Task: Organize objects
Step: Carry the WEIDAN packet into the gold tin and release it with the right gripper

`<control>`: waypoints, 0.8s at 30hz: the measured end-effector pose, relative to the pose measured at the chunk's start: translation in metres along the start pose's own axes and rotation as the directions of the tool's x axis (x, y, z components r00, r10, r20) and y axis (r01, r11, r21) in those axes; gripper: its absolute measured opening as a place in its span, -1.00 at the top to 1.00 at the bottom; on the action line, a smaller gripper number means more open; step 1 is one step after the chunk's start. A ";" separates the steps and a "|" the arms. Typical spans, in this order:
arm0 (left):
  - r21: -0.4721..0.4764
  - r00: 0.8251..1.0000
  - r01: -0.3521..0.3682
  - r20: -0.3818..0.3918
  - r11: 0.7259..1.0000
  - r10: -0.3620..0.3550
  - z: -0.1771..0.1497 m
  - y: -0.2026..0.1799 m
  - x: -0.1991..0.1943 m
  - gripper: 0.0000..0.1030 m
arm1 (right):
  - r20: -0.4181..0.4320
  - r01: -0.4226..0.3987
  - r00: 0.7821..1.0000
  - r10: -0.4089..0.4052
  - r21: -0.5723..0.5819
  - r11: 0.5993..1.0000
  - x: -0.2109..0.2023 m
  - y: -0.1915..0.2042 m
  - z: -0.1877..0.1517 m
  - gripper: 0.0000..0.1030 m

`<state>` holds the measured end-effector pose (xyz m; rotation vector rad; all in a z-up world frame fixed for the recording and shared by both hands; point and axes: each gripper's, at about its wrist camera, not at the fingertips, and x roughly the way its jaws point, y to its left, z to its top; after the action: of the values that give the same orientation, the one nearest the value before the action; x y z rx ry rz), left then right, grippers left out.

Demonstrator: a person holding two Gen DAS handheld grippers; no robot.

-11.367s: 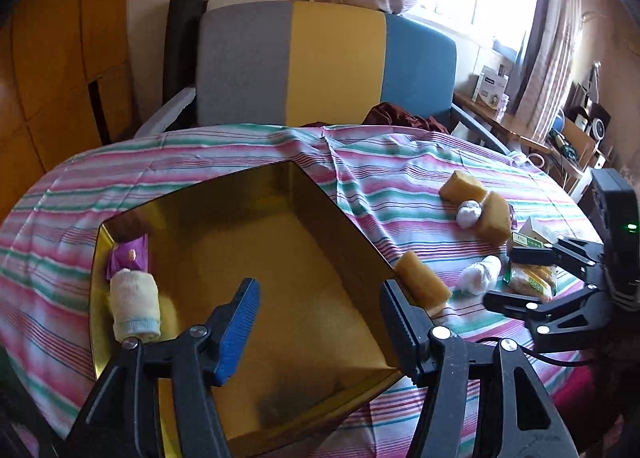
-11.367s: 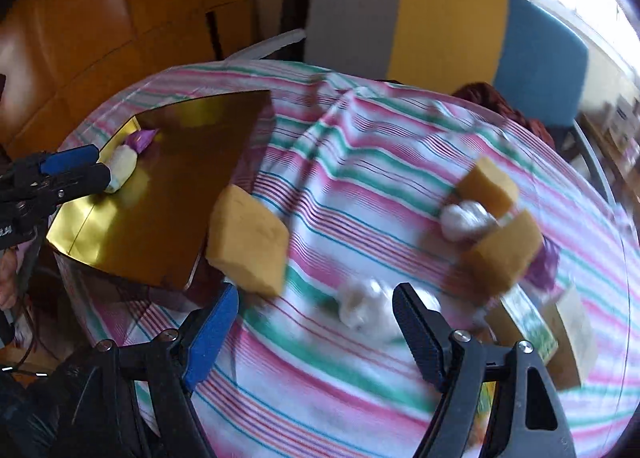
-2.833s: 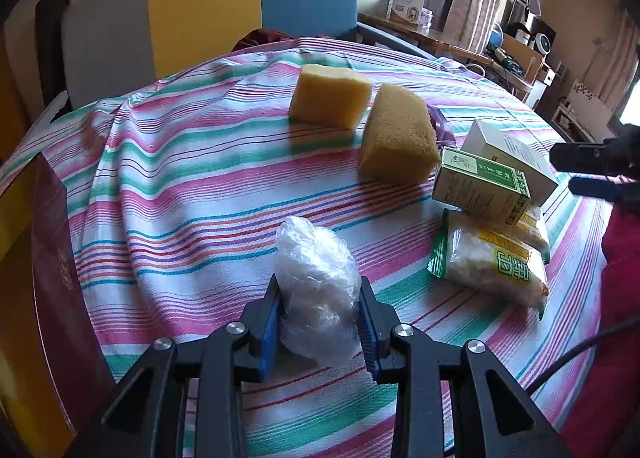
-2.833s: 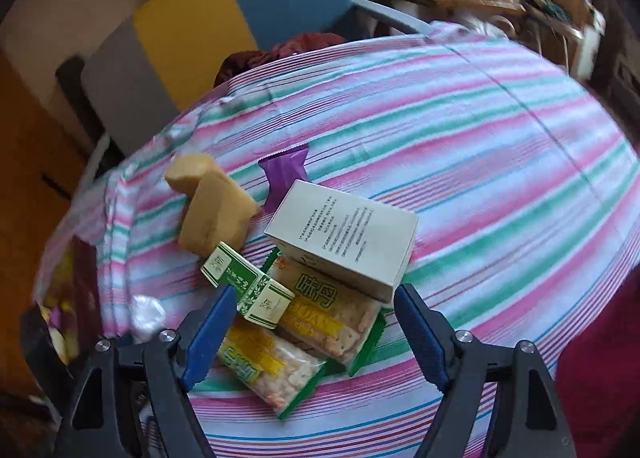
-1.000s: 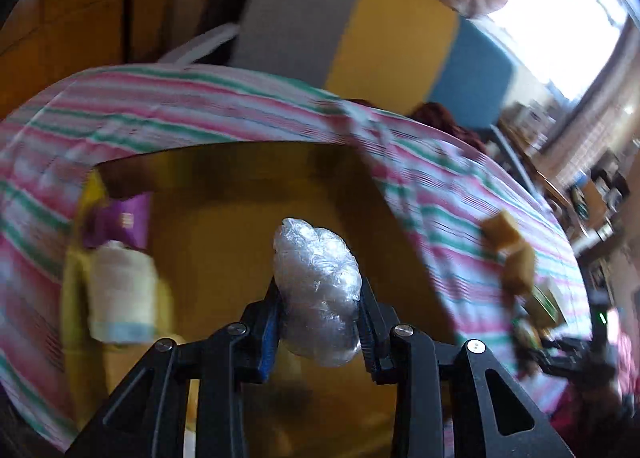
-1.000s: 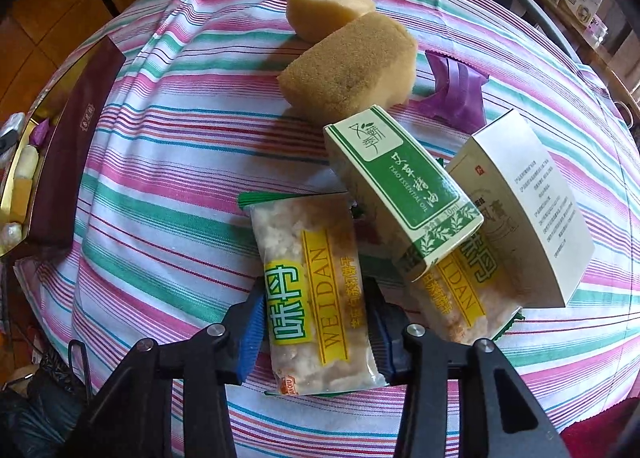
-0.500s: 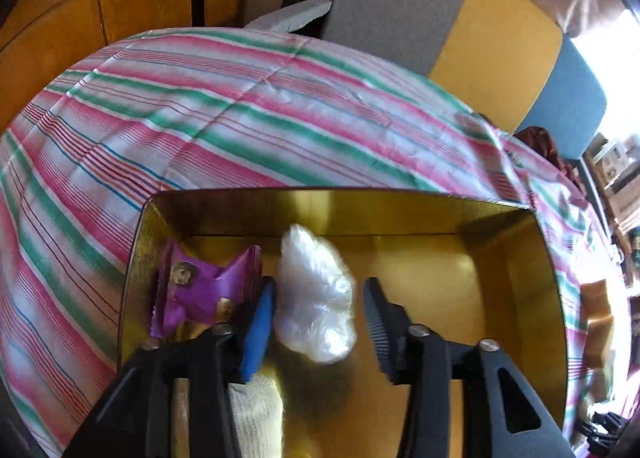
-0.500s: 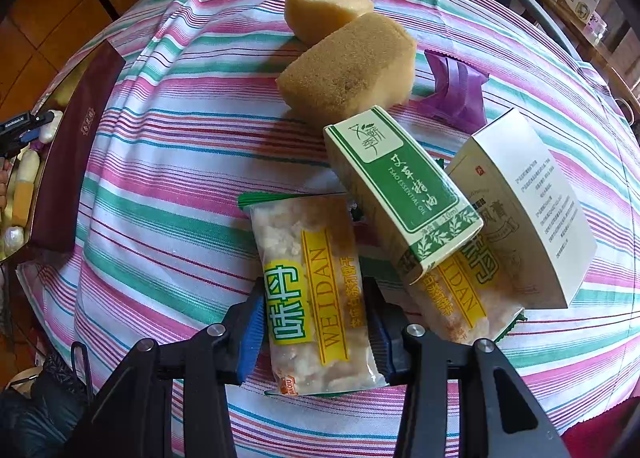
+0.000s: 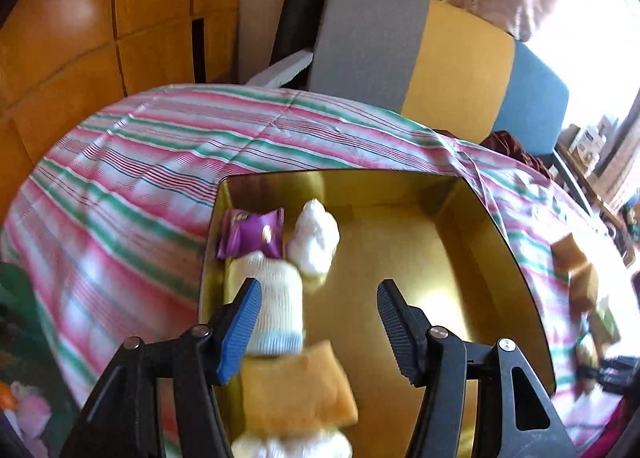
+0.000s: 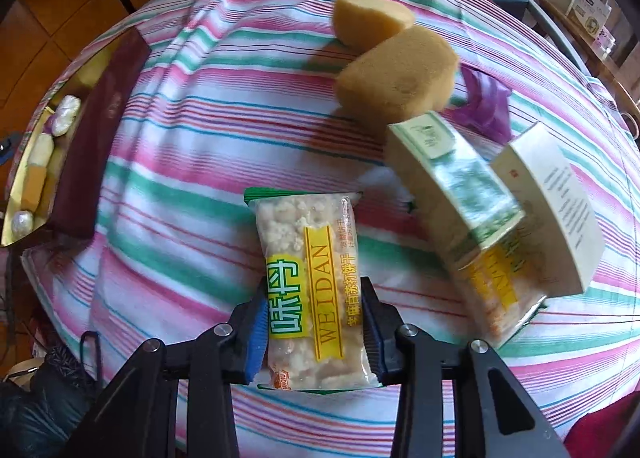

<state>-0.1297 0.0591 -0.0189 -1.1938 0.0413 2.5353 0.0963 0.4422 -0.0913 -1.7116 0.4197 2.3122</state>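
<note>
The cracker packet [image 10: 316,290] is being squeezed between the closing jaws of the right gripper [image 10: 314,328], its far end sticking out ahead over the striped cloth [image 10: 172,185]. Ahead and to the right, a green box [image 10: 452,181] is being seen leaning beside a white box [image 10: 556,197], with two sponges [image 10: 396,73] beyond. The jaws of the left gripper [image 9: 318,322] are being opened over the gold tray [image 9: 440,246], nothing between them. The plastic bundle [image 9: 314,238] is lying ahead, slightly left, beside a purple wrapper [image 9: 252,234].
</note>
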 end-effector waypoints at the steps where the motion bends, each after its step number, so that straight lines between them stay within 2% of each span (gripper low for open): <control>1: 0.013 1.000 -0.008 0.010 1.000 0.008 -0.005 -0.002 -0.006 -0.22 | 0.006 -0.014 1.000 0.014 -0.002 1.000 -0.001 0.006 -0.002 0.23; 6: 0.036 0.999 -0.021 0.044 0.999 0.020 -0.022 -0.009 -0.026 -0.23 | 0.058 -0.102 0.993 0.100 0.031 0.994 -0.014 0.024 -0.006 0.23; 12: 0.040 0.997 -0.039 0.063 0.998 0.036 -0.037 -0.012 -0.039 -0.25 | 0.144 -0.224 0.966 0.214 0.058 0.973 -0.038 0.063 0.002 0.23; 16: 0.046 0.995 -0.053 0.082 0.998 0.050 -0.042 -0.011 -0.044 -0.26 | 0.190 -0.278 0.943 0.274 -0.010 0.961 -0.058 0.103 0.019 0.23; 19: 0.041 0.995 -0.061 0.085 0.997 0.057 -0.044 -0.006 -0.046 -0.32 | 0.191 -0.309 0.929 0.316 -0.067 0.949 -0.064 0.136 0.035 0.23; 24: 0.006 0.994 -0.066 0.084 0.998 0.066 -0.046 0.012 -0.048 -0.32 | 0.151 -0.318 0.929 0.339 -0.146 0.937 -0.059 0.197 0.064 0.23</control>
<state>-0.0708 0.0261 -0.0138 -1.0982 0.0729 2.6371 -0.0130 0.2807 0.0008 -1.5703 0.5848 2.7518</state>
